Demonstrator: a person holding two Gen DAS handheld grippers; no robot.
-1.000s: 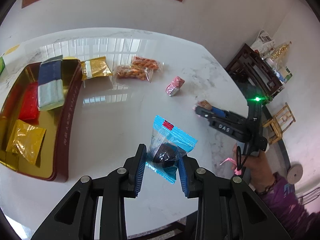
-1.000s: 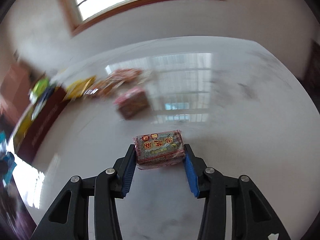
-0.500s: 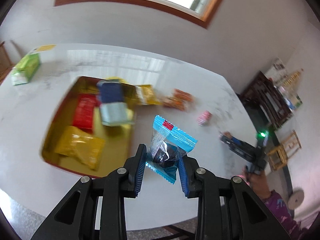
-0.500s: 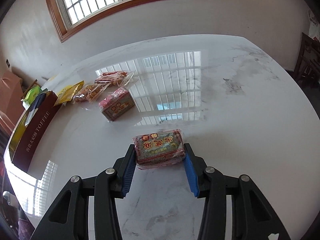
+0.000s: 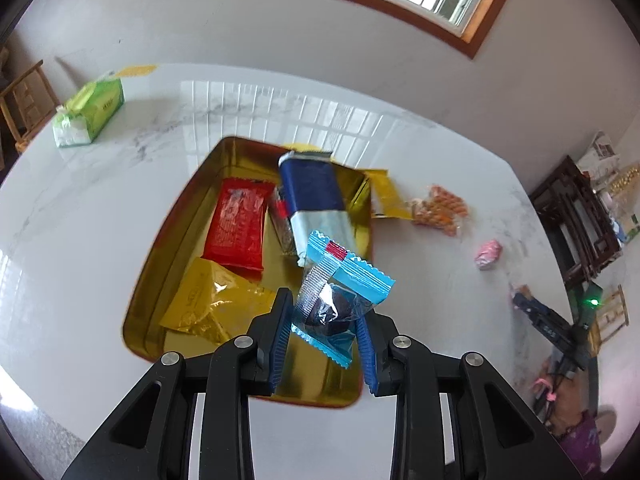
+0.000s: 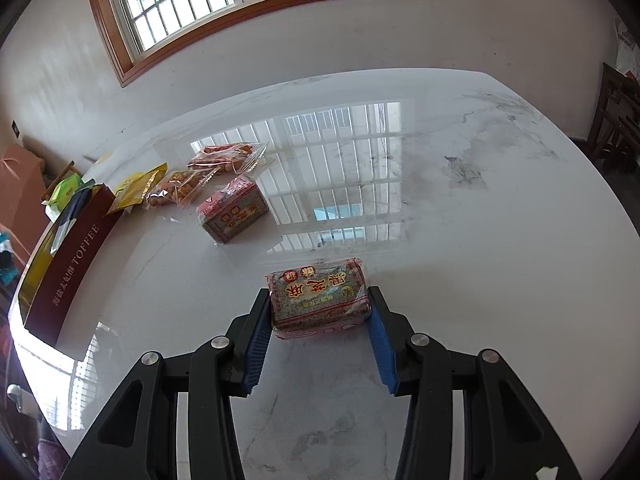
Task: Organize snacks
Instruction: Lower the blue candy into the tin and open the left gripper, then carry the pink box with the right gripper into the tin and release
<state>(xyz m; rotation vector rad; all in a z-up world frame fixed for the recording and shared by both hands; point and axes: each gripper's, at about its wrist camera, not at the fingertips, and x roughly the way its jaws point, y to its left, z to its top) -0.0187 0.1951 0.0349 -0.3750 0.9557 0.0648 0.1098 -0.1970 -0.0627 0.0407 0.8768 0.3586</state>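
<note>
Snack packet, blue with a dark round sweet inside, sits pinched between the 2 blue pads of your left tongs, which are closed on it at lower centre of the left view. It hangs above the near end of the gold tin, and its long axis tilts toward the upper left of the frame. Beyond it in the tin lie a yellow packet, a red packet and a navy bar. The bare gold floor directly below the packet looks like the free spot, so the drop seems to need little more than lowering and letting go.

Your left hand is the nearer to the tin and pitches steeply down at it.

Your right tongs are closed on a patterned block resting on the white table, its long axis crosswise between the pads. From there the tin lies at the far left of the frame, well apart, with a second block between.
</note>
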